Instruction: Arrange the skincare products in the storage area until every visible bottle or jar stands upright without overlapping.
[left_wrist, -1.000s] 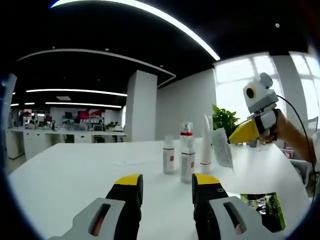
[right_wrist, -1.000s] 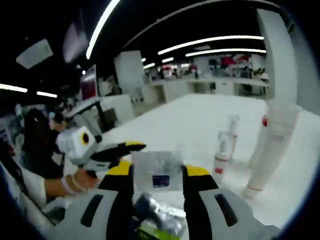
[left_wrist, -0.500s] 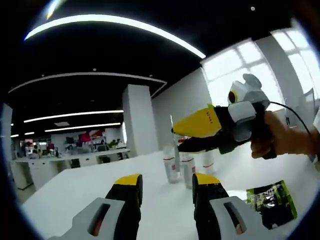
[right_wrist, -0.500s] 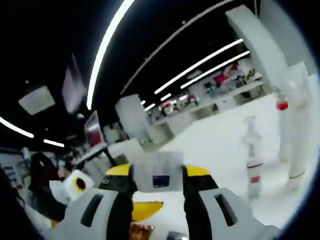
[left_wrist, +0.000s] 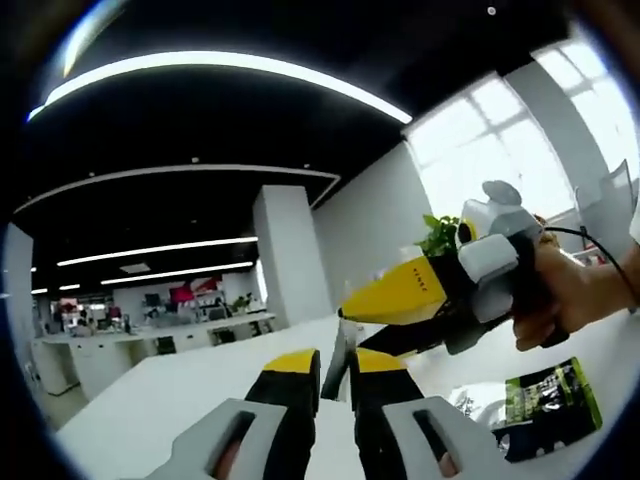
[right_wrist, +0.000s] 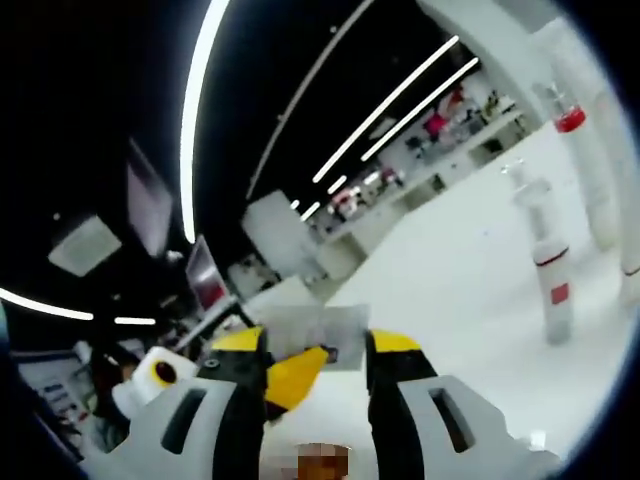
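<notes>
A small clear sachet (right_wrist: 322, 330) with a dark label sits between the jaws of my right gripper (right_wrist: 318, 350), which is shut on it. In the left gripper view the same sachet (left_wrist: 338, 345) shows edge-on as a thin grey strip, and my left gripper (left_wrist: 335, 365) has its jaws drawn in on it. The right gripper (left_wrist: 350, 325) reaches in from the right and meets it there. One yellow jaw of the left gripper (right_wrist: 298, 375) lies across the sachet. A spray bottle (right_wrist: 548, 270) and a tall white tube with a red cap (right_wrist: 590, 150) stand upright on the white table (right_wrist: 450, 290).
A green and black packet (left_wrist: 545, 405) lies flat on the table at the lower right. A hand (left_wrist: 575, 300) holds the right gripper. A potted plant (left_wrist: 440, 235) stands by the window. Office desks and a pillar lie far behind.
My left gripper's jaws have narrowed from wide open onto the sachet. The right gripper has brought the sachet to them and still holds it. Both views have tilted upward.
</notes>
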